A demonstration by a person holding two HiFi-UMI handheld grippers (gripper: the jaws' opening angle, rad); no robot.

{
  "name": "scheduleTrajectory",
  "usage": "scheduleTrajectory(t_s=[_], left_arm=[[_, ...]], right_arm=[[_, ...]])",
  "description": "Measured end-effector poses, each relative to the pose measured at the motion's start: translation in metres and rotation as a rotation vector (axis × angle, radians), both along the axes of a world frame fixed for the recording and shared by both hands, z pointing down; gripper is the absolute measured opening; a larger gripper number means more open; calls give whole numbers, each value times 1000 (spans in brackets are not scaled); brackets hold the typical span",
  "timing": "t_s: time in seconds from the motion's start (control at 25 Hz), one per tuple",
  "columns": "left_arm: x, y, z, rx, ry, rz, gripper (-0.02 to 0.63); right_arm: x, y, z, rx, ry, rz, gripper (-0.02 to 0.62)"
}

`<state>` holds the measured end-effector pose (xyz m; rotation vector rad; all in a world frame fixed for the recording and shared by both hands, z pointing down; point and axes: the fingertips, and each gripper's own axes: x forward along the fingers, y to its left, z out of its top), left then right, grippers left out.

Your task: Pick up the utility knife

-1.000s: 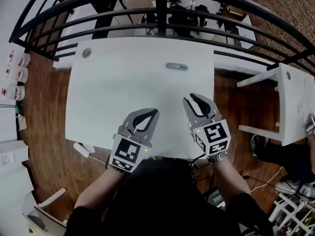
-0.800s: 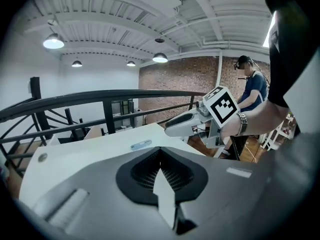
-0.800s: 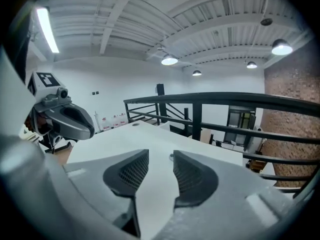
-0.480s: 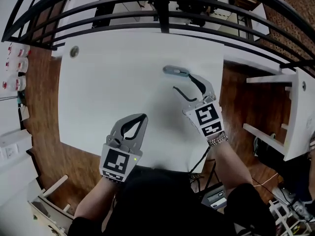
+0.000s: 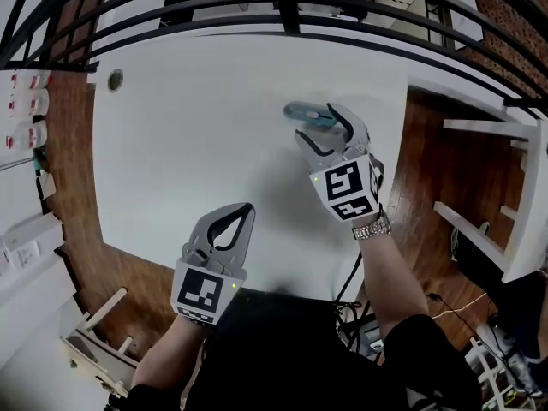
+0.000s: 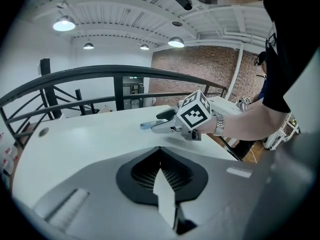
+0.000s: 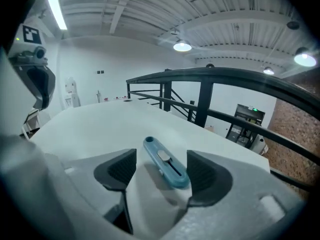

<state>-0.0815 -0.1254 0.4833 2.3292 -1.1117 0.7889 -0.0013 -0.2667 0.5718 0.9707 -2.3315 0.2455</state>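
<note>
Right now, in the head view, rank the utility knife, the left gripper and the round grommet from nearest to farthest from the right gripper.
1. Utility knife: between the right gripper's opening jaws.
2. Left gripper: near edge, to its left.
3. Round grommet: far left corner.

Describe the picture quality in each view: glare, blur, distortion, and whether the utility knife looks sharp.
Head view: strong fisheye bends the railing; the table is evenly lit, with soft shadows. Right gripper view: the utility knife is sharp, the ceiling lamps glare, the corners are dark. Left gripper view: foreground slightly soft, corners dark.
</note>
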Motion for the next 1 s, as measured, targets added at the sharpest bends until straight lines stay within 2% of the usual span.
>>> scheduleTrajectory(t_s=[0.2,0.24,0.28,0.32,0.44,0.52,0.56,0.68,0.84,1.0], left_arm=[[3,-1,4,-31,0,22,17],[3,-3,4,-32,0,25,17],[3,-4,4,-30,2,27,17],[4,-4,4,-27,3,28,17],[9,-3,3,-20,5,26,17],[11,-2,2,-19,2,24,17],[10,-2,2,-19,-1,23,17],[9,-4,-2,-22,-9,22,17],[11,-4,-5,-13,-16,22,17],[15,-1,-11,12,-7,26,17]], right_arm=[[-11,2,8,-51,84,-26,288],[-13,3,8,-58,102,-37,254],[-15,4,8,-62,119,-48,168],[-16,6,8,-64,130,-55,130],[-15,9,6,-64,117,-49,140],[-16,7,6,-76,95,-41,221],[-17,6,8,-86,92,-43,222],[-22,7,13,-110,99,-49,218],[-26,15,13,-138,109,-65,141],[-26,24,0,-129,112,-64,133]])
